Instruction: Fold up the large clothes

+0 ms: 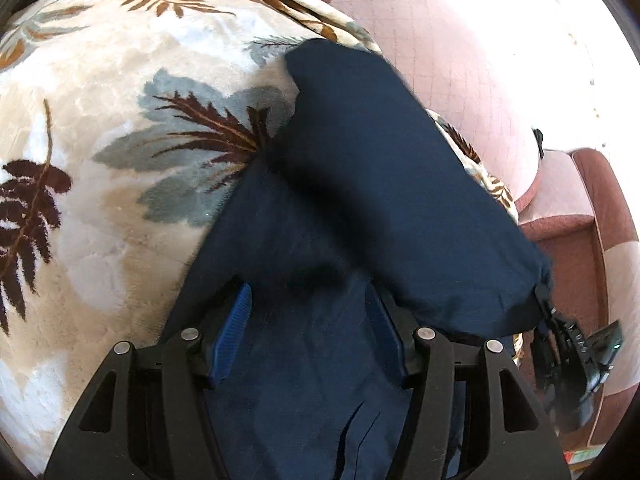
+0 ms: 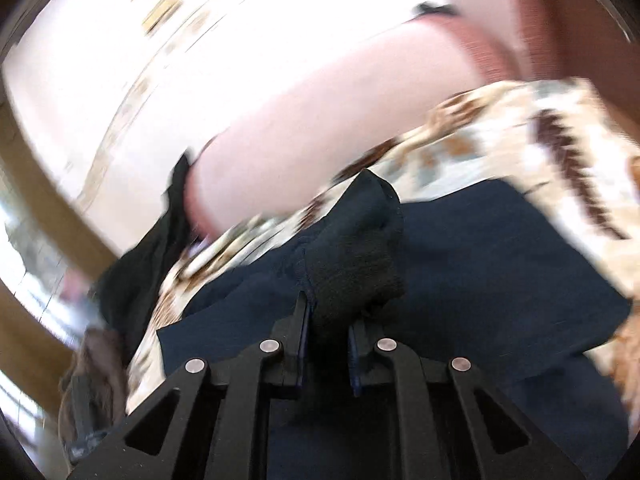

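Cream plush blanket (image 1: 120,184) printed with brown and grey-blue fern leaves covers the work surface, with a pink quilted sofa cushion (image 1: 472,80) behind it and a red-brown sofa frame (image 1: 576,240) at the side. On the blanket lies the navy garment (image 1: 320,360), spread flat, one sleeve (image 1: 400,184) lifted and folded across the body. From the left wrist view, the left gripper (image 1: 310,336) hovers over the flat cloth with its 2 blue pads (image 1: 234,328) standing apart and gripping nothing. From the blurred right wrist view, the right gripper (image 2: 328,320) has its fingers drawn narrow, pinching the sleeve's dark ribbed cuff (image 2: 356,272), which is raised above the garment.
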A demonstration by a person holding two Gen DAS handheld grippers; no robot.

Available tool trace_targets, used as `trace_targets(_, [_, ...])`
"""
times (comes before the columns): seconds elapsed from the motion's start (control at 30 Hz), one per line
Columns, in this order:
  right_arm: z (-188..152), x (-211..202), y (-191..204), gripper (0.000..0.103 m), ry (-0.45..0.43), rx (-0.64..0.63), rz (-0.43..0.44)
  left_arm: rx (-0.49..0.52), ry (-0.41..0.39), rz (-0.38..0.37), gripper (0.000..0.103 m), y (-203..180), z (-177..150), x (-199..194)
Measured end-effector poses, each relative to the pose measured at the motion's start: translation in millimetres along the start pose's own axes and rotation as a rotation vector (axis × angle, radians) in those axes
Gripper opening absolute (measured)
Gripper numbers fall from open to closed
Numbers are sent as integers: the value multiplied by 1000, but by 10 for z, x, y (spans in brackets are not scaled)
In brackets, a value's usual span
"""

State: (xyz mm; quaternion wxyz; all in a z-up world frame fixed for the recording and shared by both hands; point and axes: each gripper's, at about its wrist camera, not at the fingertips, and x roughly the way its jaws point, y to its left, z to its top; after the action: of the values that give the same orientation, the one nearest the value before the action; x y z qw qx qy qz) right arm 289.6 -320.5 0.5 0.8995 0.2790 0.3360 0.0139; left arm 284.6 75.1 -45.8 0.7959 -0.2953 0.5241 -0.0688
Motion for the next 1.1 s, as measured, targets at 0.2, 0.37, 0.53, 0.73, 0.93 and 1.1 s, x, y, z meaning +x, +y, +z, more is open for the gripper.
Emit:
trace_targets(0.2, [-38, 90, -701, 15, 84, 166, -75, -32, 1, -22, 58, -2, 77, -12])
trace_targets(0.37, [-62, 87, -730, 21, 102, 175, -54, -43, -6, -54, 58, -216, 260, 57])
trace_targets(0.53, [-57, 94, -697, 30, 118, 182, -51, -191, -25, -98, 58, -186, 466, 235])
trace_targets(0.73, [5, 53, -546, 14, 131, 115, 55, -170, -48, 14, 13, -248, 685, 375])
trace_targets(0.93, [79, -9, -634, 15, 80, 132, 38, -3, -93, 348, 10, -228, 752, 221])
trace_targets(1.1, [-127, 155, -828, 21, 253, 168, -83, 36, -28, 332, 10, -66, 617, 143])
